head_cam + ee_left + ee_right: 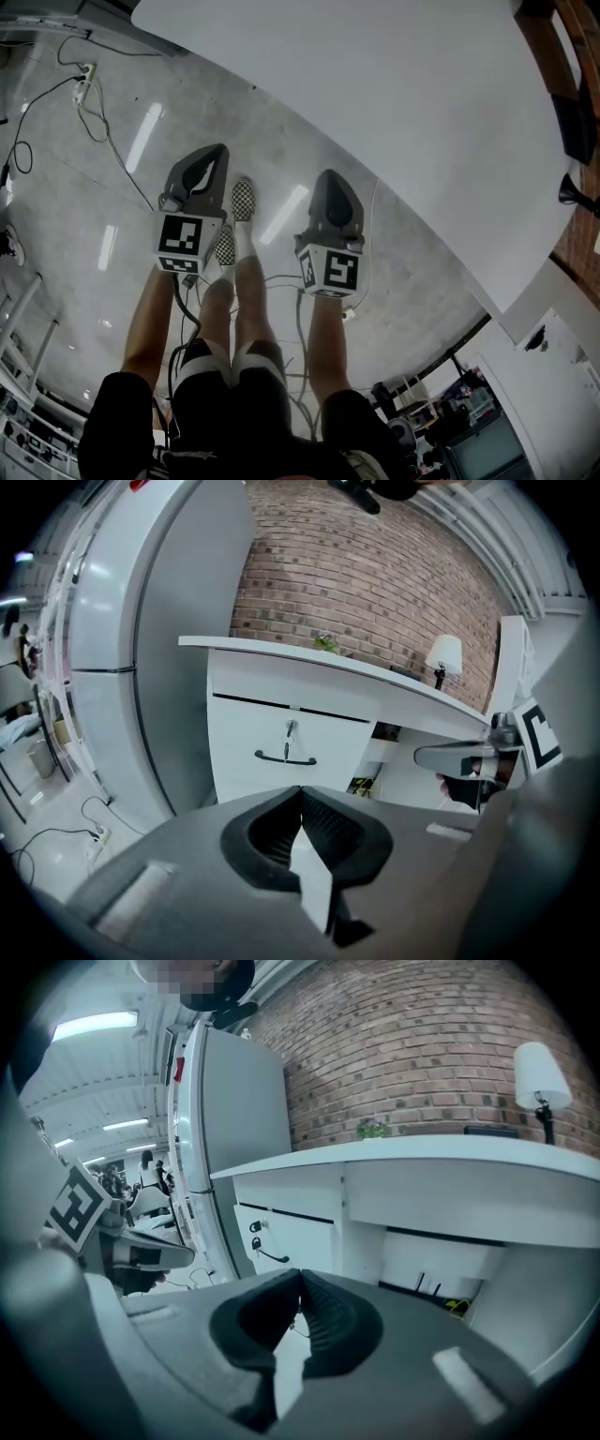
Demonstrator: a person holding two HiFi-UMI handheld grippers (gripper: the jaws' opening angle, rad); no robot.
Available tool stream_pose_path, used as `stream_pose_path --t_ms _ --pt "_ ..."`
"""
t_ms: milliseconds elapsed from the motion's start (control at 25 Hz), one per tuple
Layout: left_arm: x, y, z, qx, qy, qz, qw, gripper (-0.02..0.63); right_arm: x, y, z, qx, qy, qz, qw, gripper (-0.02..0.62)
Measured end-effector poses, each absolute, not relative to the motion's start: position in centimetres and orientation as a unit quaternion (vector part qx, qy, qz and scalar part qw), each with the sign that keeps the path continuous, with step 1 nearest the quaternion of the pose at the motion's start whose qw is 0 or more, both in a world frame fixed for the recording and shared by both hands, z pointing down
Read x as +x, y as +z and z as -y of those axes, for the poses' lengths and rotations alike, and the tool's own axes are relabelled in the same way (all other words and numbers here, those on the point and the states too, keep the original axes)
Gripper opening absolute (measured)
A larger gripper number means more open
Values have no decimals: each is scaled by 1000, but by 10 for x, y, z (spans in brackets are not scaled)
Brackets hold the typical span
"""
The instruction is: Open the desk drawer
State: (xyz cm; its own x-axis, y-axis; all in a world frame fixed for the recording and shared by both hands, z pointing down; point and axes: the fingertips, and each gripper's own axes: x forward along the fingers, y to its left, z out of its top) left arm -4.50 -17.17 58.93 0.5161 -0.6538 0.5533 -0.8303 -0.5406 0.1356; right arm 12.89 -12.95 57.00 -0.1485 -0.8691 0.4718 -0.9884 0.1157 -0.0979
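Observation:
A white desk (309,663) stands against a brick wall. Its drawer front (281,747) has a dark curved handle (285,758), with a key (292,728) in the lock above it. The drawer looks closed. My left gripper (301,794) is shut and empty, and points at the drawer from some way off. The right gripper (300,1279) is also shut and empty, with the handle (272,1257) off to its left. In the head view both grippers (217,150) (328,174) hang side by side over the floor, short of the desk top (394,112).
A tall white fridge (112,667) stands left of the desk. A lamp (443,654) and a small plant (326,643) sit on the desk top. Cables (94,117) and a power strip (86,80) lie on the floor. Checkered shoes (243,199) are below the grippers.

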Motion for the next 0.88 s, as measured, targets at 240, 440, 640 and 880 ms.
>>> stream_pose_path --t_ms 240,440,640,880 --pt "-38 609 190 847 180 432 253 11 126 580 129 635 203 728 160 5" --pt "-25 623 209 830 118 419 348 11 124 582 131 628 205 732 166 5" --pt "-7 638 223 815 71 394 418 85 122 585 134 622 205 735 176 5" --pt "2 660 246 746 -43 385 541 208 124 589 136 619 207 734 188 5"
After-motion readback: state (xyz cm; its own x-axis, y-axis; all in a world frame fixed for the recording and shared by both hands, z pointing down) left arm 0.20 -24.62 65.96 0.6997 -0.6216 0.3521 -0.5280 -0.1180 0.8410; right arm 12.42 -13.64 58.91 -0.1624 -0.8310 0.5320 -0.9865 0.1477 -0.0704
